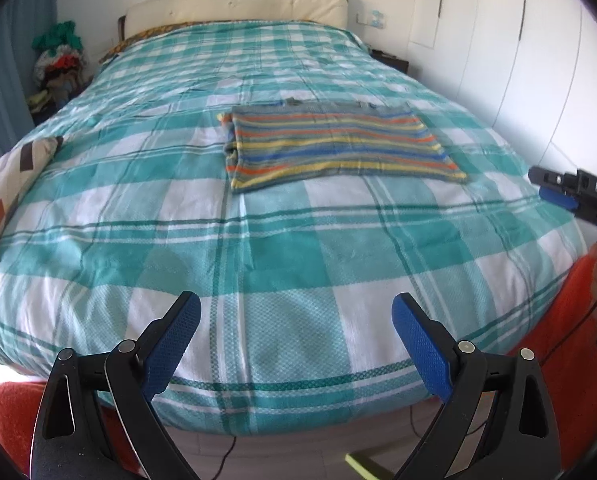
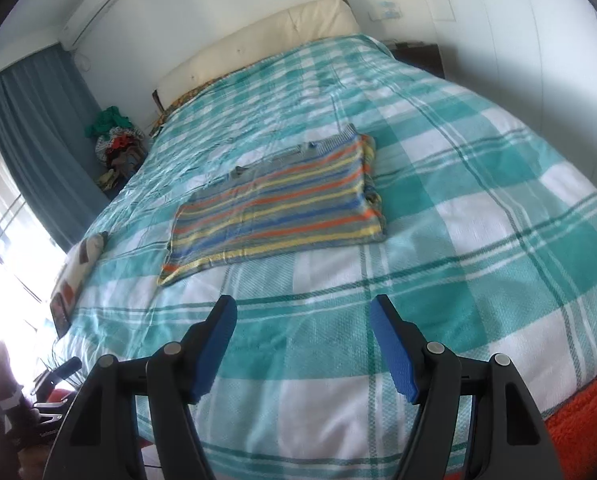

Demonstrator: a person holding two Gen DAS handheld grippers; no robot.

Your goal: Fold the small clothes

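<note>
A striped garment [image 1: 338,146] in orange, yellow, blue and grey lies flat in a folded rectangle on the teal-and-white checked bedspread [image 1: 258,248]. It also shows in the right wrist view [image 2: 282,204]. My left gripper [image 1: 296,312] is open and empty, above the bed's near edge, well short of the garment. My right gripper [image 2: 303,314] is open and empty, also short of the garment, and shows at the right edge of the left wrist view [image 1: 554,188].
A patterned cushion [image 1: 6,192] lies on the bed's left edge. A pile of clothes [image 1: 60,60] stands at the far left beside a blue curtain [image 2: 38,128]. A cream headboard [image 1: 238,6] is at the back, white wardrobe doors [image 1: 518,60] on the right, an orange rug [image 2: 586,428] by the bed.
</note>
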